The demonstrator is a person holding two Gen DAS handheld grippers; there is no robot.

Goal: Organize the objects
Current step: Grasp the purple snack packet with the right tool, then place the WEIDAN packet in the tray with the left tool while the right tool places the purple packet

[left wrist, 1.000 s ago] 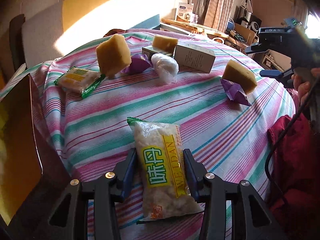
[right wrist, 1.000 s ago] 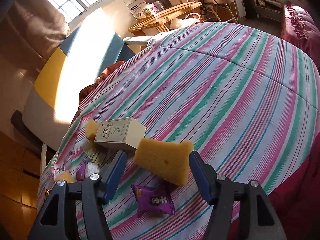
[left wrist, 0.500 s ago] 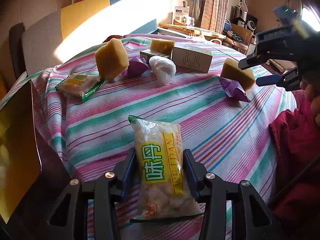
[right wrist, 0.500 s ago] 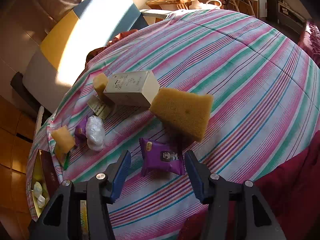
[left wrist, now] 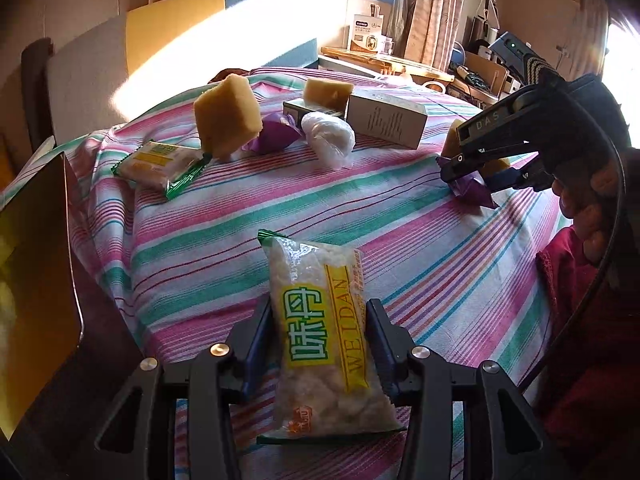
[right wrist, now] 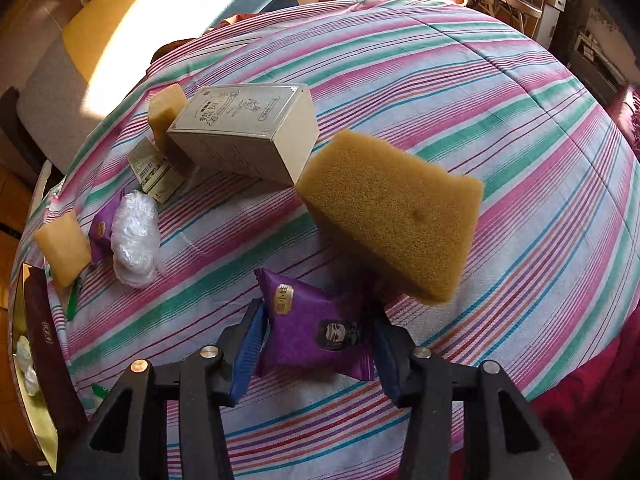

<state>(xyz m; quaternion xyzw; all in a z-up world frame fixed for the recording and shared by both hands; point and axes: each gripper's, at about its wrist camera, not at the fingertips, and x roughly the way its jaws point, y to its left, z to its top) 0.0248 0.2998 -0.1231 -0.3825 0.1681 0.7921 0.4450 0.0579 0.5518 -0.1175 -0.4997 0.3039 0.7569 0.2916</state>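
My left gripper (left wrist: 318,332) is shut on a clear snack bag with a yellow-green label (left wrist: 324,332) and holds it above the striped tablecloth (left wrist: 200,248). My right gripper (right wrist: 316,344) is open, its fingers on either side of a purple snack packet (right wrist: 316,332) that lies on the cloth. That packet also shows in the left wrist view (left wrist: 474,192), with the right gripper (left wrist: 476,172) around it. A yellow sponge (right wrist: 392,212) leans just beyond the purple packet.
Farther back lie a beige box (right wrist: 248,128), a white plastic bundle (right wrist: 134,236), a second purple packet (left wrist: 276,134), two more sponges (left wrist: 228,114) (left wrist: 328,92) and a second snack bag (left wrist: 160,162). An open dark box with gold lining (left wrist: 36,272) stands at the left.
The right gripper has come down and forward from above the sponge until its fingers straddle the purple packet. The left gripper has kept hold of the snack bag and hardly moved.
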